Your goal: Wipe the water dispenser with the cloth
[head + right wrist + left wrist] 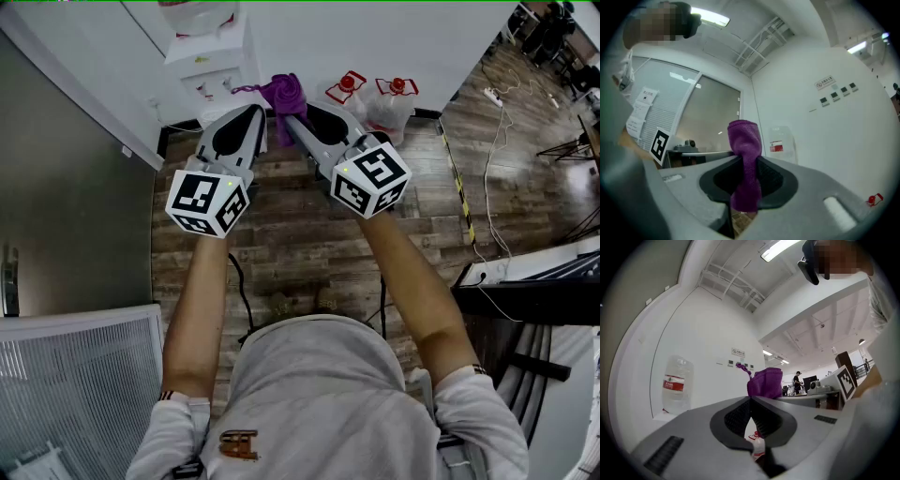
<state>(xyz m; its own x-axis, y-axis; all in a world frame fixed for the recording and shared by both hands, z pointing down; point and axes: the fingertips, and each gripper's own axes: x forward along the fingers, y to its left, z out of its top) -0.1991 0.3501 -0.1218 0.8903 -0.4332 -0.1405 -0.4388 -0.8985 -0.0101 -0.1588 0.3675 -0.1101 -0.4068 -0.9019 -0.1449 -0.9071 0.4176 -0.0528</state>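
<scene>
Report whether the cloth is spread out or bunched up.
Bunched: the cloth stands as a narrow wad, clamped by the right gripper.

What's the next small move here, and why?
Probably ease the right gripper forward and left until the purple cloth meets the water dispenser. The cloth is clamped in its jaws but looks clear of the dispenser, which stands just beyond it. The left gripper is shut and empty.

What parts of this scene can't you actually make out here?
- Water dispenser: head view, its bottle is cut off by the top edge.
- Wall sign: right gripper view, print too small to read.
- Bottle label: left gripper view, print too small.
- Purple cloth: head view, partly hidden by the right gripper.
</scene>
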